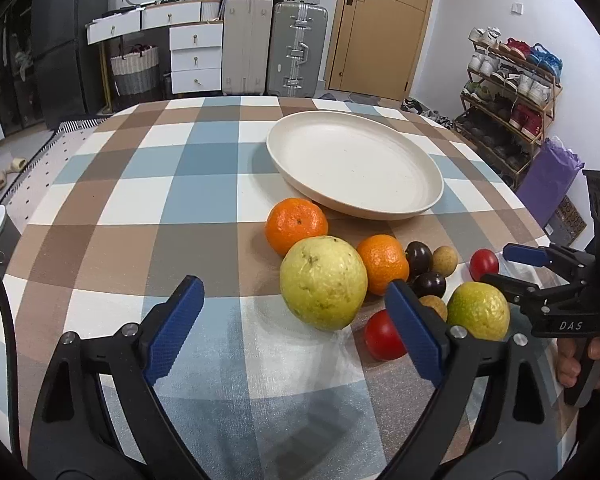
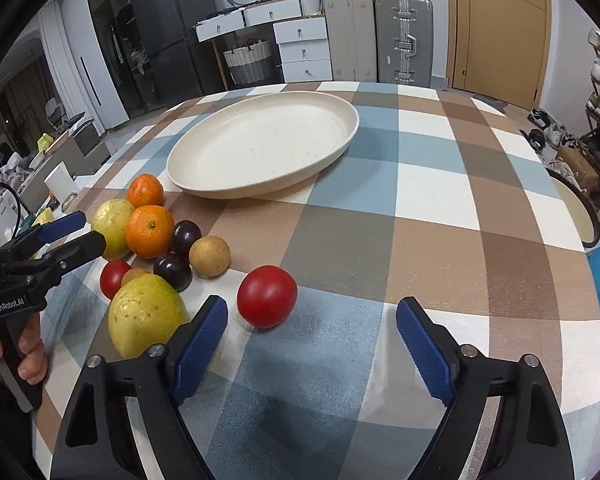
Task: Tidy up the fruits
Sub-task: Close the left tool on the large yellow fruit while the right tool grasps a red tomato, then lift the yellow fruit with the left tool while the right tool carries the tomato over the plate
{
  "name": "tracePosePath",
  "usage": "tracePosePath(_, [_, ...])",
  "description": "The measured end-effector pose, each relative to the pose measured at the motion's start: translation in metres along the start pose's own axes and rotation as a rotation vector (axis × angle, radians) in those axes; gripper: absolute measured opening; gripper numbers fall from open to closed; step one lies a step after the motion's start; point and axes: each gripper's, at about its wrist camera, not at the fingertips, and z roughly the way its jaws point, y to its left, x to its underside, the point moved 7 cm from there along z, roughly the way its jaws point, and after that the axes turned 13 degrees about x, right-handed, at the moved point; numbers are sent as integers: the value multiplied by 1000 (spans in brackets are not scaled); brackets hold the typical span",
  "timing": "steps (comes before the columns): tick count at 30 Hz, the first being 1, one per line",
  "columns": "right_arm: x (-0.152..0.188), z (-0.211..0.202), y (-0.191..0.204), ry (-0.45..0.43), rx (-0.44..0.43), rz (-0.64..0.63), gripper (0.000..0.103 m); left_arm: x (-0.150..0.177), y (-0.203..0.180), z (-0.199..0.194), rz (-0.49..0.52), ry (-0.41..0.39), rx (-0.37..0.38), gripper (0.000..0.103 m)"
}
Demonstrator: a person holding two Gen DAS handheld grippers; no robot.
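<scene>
A cream plate (image 1: 420,168) (image 2: 204,184) lies empty on the checked table. In front of it lies a cluster of fruit: two oranges (image 1: 296,224) (image 2: 149,231), two yellow-green guavas (image 1: 324,282) (image 2: 146,320), two dark plums (image 1: 418,257) (image 2: 186,236), brown round fruits (image 1: 445,260) (image 2: 210,257) and red tomatoes (image 1: 382,336) (image 2: 267,295). My left gripper (image 1: 296,312) is open, just short of the big guava. My right gripper (image 2: 312,330) is open, just short of the lone tomatoe; it also shows in the left wrist view (image 1: 496,266).
Suitcases (image 1: 274,50), white drawers (image 1: 196,56) and a door (image 1: 380,28) stand behind the table. A shoe rack (image 1: 508,96) stands at the right. The checked tablecloth (image 2: 440,220) stretches right of the fruit.
</scene>
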Motion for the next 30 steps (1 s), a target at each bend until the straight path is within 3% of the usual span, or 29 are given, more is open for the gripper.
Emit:
tracePosePath(12, [-4, 1, 6, -1, -16, -24, 74, 1, -11, 12, 38, 49, 37, 66])
tracePosePath(14, [-5, 1, 7, 1, -18, -27, 72, 1, -12, 14, 40, 56, 45, 58])
tracePosePath(18, [-6, 2, 8, 4, -21, -31, 68, 3, -12, 15, 38, 66, 59, 55])
tracePosePath(21, [-6, 1, 12, 3, -34, -39, 63, 2, -11, 16, 29, 66, 76, 47])
tracePosePath(30, [-5, -1, 15, 2, -62, -36, 51, 3, -13, 8, 38, 41, 78, 46])
